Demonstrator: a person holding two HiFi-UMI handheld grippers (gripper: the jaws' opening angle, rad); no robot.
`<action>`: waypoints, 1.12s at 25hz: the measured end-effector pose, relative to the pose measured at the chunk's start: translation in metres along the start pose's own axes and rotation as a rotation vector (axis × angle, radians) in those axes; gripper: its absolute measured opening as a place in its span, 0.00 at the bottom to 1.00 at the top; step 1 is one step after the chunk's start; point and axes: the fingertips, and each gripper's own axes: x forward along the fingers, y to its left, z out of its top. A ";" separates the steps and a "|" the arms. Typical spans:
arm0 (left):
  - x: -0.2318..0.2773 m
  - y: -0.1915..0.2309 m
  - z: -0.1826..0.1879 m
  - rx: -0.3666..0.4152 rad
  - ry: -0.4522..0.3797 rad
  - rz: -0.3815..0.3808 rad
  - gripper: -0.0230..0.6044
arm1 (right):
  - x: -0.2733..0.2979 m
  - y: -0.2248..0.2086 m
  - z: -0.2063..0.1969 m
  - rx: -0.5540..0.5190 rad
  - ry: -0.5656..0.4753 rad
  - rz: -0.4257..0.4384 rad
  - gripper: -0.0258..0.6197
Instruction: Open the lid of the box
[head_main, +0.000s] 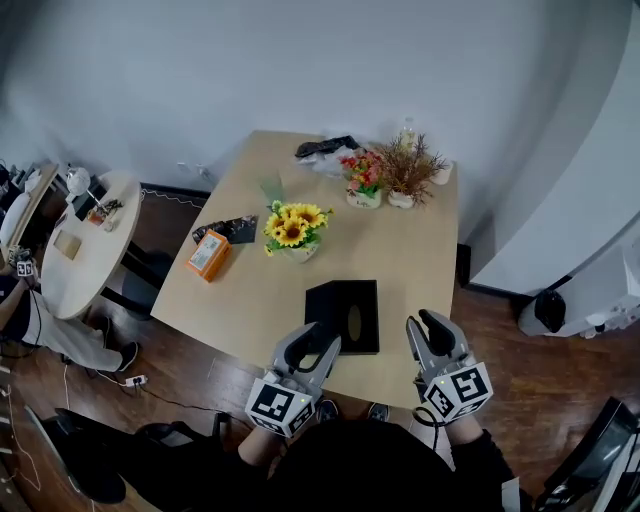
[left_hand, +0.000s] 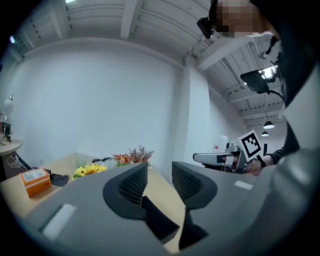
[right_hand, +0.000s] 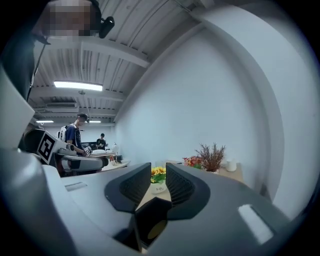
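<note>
A flat black box (head_main: 345, 315) with an oval opening in its lid lies near the front edge of the wooden table (head_main: 420, 250). My left gripper (head_main: 312, 346) hovers at the box's front left corner, its jaws apart with nothing between them. In the left gripper view the gripper (left_hand: 159, 172) looks over a corner of the box (left_hand: 160, 225). My right gripper (head_main: 428, 331) is to the right of the box, clear of it. In the right gripper view the gripper (right_hand: 158, 172) shows a narrow empty gap, with the box (right_hand: 150, 222) below it.
A sunflower vase (head_main: 292, 232) stands just behind the box. An orange packet (head_main: 208, 255) and a dark flat item (head_main: 228, 230) lie at the left. Flower pots (head_main: 365, 185) and a dried plant (head_main: 408, 170) stand at the back. A round side table (head_main: 85, 245) is further left.
</note>
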 end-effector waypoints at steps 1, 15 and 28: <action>0.000 -0.007 0.009 0.034 -0.024 -0.008 0.25 | -0.003 0.002 0.007 -0.023 -0.018 -0.005 0.18; -0.017 -0.038 0.042 0.259 -0.138 0.017 0.25 | -0.027 0.031 0.051 -0.226 -0.159 -0.013 0.16; -0.018 -0.040 0.041 0.292 -0.119 0.005 0.25 | -0.033 0.029 0.050 -0.205 -0.170 -0.029 0.16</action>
